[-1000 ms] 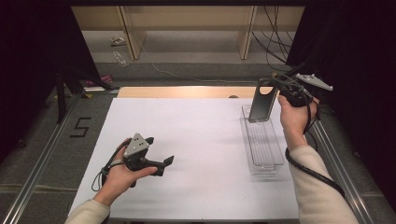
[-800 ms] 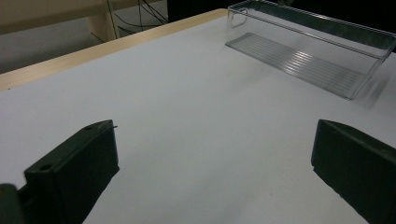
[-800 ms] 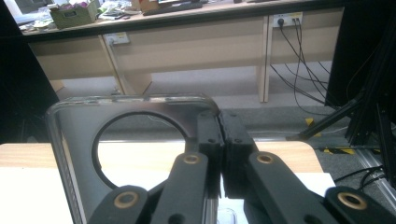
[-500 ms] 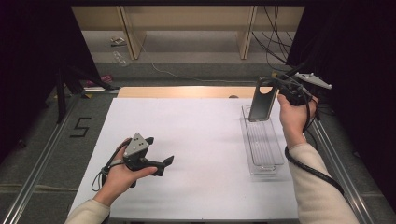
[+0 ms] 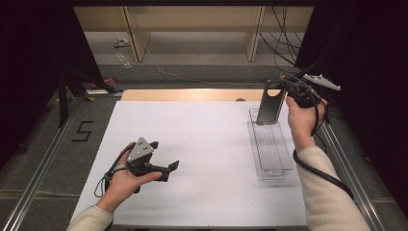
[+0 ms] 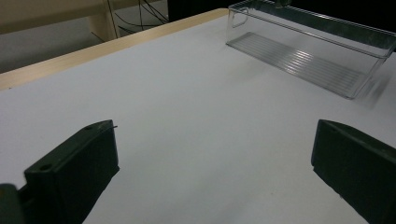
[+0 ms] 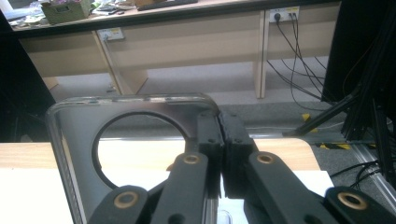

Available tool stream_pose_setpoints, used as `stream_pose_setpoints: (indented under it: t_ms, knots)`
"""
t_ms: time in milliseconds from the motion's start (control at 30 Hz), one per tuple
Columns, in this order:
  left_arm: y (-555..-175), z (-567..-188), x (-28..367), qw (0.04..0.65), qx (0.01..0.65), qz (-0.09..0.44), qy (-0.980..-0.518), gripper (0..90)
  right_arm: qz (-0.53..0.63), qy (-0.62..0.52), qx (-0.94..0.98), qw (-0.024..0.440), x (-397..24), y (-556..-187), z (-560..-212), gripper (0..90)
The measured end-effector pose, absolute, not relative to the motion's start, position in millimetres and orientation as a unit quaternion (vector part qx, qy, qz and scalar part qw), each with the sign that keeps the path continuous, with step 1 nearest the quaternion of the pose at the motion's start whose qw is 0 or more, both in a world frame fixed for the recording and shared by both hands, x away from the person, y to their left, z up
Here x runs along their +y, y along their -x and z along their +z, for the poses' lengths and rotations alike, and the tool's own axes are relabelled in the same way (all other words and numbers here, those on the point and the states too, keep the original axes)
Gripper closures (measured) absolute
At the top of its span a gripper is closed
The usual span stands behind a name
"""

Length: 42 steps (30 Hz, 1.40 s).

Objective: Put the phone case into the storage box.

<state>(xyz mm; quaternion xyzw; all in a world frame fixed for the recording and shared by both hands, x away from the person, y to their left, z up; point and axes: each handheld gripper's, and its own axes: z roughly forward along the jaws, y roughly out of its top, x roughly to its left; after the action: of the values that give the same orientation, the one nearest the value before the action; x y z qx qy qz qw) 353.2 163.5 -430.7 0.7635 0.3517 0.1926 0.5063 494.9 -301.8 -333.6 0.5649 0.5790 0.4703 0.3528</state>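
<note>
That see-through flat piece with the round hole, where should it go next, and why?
Probably a small move down, lowering the clear piece into the clear tray. The right tongs are shut on its top edge and hold it upright just above the tray's far end. The tray looks empty, and the left tongs sit open, apart on the white table.

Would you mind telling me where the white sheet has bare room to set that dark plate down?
The broad middle, between the left gripper and the clear tray, is free. It is tight at the right edge, where the right gripper holds the dark plate over the tray.
</note>
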Motion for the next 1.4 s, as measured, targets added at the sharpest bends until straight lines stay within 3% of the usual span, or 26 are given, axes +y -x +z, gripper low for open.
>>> stream_pose_setpoints:
  t_ms: [1400]
  knots:
    - [-354,-431,164,0.507,0.354,0.191,-0.762,0.3,0.46,-0.572,0.583,0.347,-297,-510,-337,88.7]
